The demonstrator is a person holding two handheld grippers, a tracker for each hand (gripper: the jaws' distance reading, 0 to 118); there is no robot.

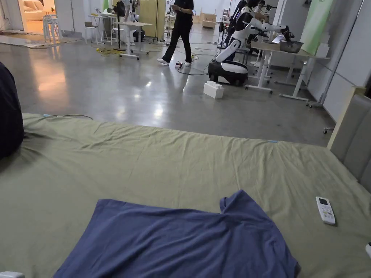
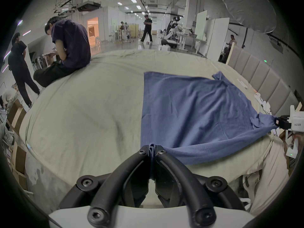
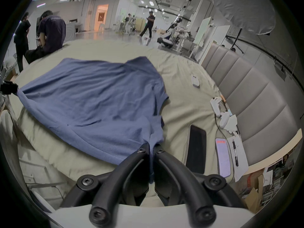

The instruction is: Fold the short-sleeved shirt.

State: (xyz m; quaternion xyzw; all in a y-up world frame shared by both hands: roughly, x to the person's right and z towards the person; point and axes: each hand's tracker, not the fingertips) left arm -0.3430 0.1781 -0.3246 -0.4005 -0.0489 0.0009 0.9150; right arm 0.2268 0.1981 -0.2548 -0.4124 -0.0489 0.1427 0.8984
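Shirt (image 2: 194, 109) cloth is sitting pinched between closed jaws of left gripper (image 2: 152, 151) and right gripper (image 3: 151, 147).

Large hall with glossy grey concrete floor (image 1: 108, 87), white-legged desks (image 1: 286, 54), ceiling strip lights (image 2: 133, 0), grey padded headboard (image 3: 246, 91).

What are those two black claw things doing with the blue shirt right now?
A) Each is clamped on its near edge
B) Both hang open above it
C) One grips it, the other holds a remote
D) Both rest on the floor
A: the left gripper and the right gripper each pinch blue shirt fabric between closed jaws.
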